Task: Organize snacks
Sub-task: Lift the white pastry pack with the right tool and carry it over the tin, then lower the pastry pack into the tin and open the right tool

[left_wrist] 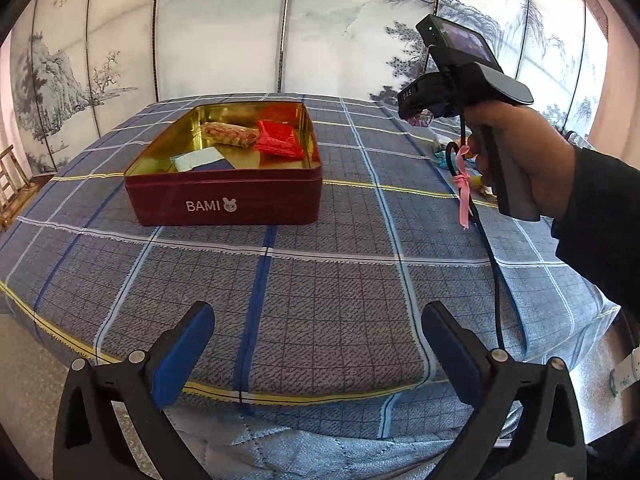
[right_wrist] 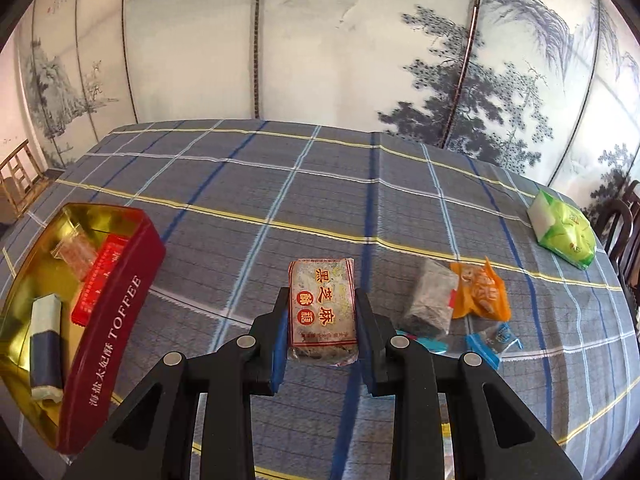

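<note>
A dark red tin [left_wrist: 224, 196] with a gold inside stands open on the checked tablecloth; it also shows at the left of the right wrist view [right_wrist: 116, 328]. It holds a red packet [left_wrist: 278, 140], a brown snack bar [left_wrist: 230, 134] and a white-and-navy packet [right_wrist: 46, 344]. My right gripper [right_wrist: 322, 312] is shut on a black sesame snack packet [right_wrist: 322, 312] and holds it above the cloth, right of the tin. My left gripper [left_wrist: 318, 320] is open and empty over the near table edge. The right gripper's body [left_wrist: 460, 92] shows in the left wrist view.
Loose snacks lie on the cloth right of my right gripper: a grey packet [right_wrist: 430, 300], an orange packet [right_wrist: 480, 288], a blue packet [right_wrist: 494, 340] and a green-and-white bag [right_wrist: 564, 232] further right. A painted folding screen stands behind the table. Wooden chairs [right_wrist: 18, 180] stand at the sides.
</note>
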A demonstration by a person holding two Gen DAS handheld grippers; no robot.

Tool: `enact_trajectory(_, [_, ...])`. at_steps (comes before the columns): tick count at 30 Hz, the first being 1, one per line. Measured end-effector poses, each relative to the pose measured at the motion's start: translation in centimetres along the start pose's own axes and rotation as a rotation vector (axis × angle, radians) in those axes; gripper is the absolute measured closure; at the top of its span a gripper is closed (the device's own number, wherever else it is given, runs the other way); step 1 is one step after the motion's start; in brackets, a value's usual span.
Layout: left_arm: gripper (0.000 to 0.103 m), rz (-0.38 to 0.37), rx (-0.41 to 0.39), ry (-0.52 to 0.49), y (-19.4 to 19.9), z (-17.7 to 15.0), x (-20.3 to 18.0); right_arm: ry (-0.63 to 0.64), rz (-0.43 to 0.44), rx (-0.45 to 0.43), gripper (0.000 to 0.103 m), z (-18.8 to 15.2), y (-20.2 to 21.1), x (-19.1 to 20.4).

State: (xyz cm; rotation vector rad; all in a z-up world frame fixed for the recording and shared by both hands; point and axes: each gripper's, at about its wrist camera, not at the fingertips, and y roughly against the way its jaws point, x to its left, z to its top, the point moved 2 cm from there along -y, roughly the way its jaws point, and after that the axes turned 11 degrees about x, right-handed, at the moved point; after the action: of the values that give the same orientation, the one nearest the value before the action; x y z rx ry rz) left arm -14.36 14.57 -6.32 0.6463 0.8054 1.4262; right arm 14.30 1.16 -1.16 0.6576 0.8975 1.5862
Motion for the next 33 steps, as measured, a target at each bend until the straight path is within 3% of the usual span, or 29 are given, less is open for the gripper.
enact_trajectory(4, [0.0,0.066,0.006,-0.003,-0.2,-0.3,0.8,0.023,0.025,0.001,0.073,0.4,0.0,2.2])
enact_trajectory(18, [0.0,0.102,0.007,0.034,0.1,-0.9,2.7,0.119,0.117,-0.007,0.073,0.9,1.0,10.0])
enact_trajectory(33, [0.001,0.127,0.022,0.099,0.4,-1.9,5.5,0.192,0.246,0.047,0.073,-1.8,2.0,16.3])
